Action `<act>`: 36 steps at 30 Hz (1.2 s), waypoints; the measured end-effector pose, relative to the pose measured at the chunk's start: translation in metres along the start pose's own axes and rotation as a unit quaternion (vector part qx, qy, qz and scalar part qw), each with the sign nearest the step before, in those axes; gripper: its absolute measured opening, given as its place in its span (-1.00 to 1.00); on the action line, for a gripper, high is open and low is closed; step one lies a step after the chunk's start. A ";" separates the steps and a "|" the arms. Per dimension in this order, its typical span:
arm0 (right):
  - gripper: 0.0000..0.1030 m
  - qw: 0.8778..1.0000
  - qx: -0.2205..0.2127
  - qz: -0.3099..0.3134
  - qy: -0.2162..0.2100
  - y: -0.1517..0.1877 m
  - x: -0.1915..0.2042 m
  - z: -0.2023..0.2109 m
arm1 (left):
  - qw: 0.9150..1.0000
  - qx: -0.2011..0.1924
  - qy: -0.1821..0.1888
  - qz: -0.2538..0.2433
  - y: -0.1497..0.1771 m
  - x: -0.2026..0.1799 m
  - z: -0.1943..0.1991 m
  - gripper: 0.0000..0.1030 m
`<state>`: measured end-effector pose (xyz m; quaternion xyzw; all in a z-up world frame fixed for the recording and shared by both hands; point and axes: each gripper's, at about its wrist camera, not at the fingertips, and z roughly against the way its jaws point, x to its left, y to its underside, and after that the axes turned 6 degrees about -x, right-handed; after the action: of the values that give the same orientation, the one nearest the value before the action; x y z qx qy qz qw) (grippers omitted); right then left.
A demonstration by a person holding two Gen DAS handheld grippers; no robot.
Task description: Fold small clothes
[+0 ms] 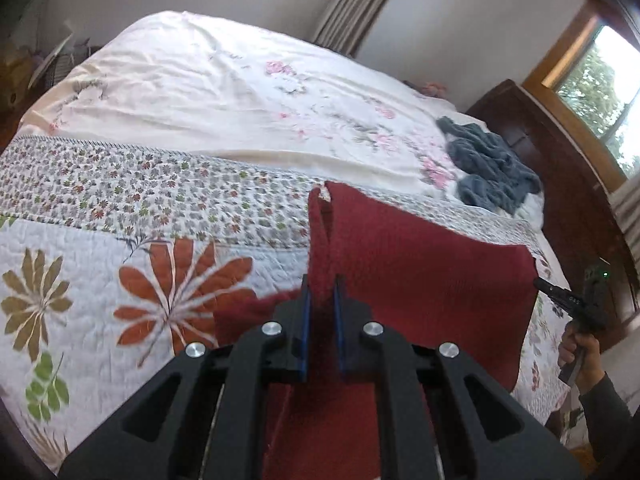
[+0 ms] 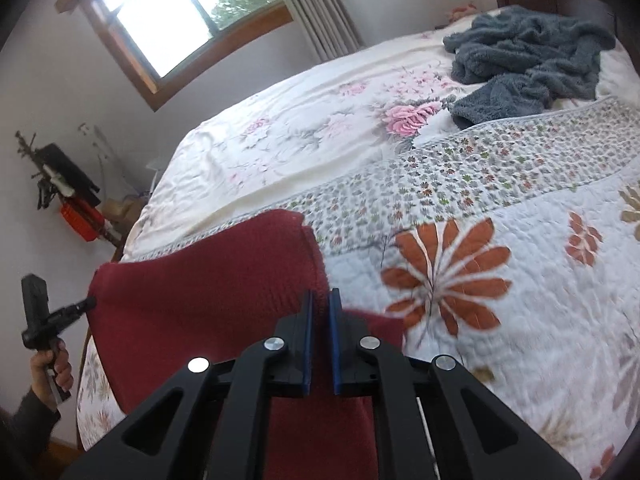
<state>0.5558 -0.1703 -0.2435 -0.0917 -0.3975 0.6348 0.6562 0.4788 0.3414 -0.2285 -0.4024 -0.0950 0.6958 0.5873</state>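
My left tongs are clamped on a bunched corner of the red cloth, its edge rising between the blue pads toward 12 o'clock. My right tongs pinch the opposite corner of that cloth, which spreads out toward 9 o'clock in the right wrist view. The cloth hangs stretched between both tongs, above the near edge of the bed. Under it lies the quilt with large orange flowers. At 3 o'clock in the left wrist view I can see the hand gripping the right tool's handle. Farther off, beyond the quilt's small-flowered border, a rumpled grey-blue towel sits on the pale rose-printed sheet at about 1 o'clock. A window lies beyond.
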 end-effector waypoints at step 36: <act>-1.00 0.977 0.147 -0.154 -0.007 0.060 -0.082 -0.160 | 0.978 0.173 -0.036 0.108 0.033 0.079 -0.171 -0.97</act>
<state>0.6218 -0.1725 -0.4208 0.0723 -0.3140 0.5782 0.7496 0.5701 0.3442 -0.3968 -0.2773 0.0499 0.7749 0.5658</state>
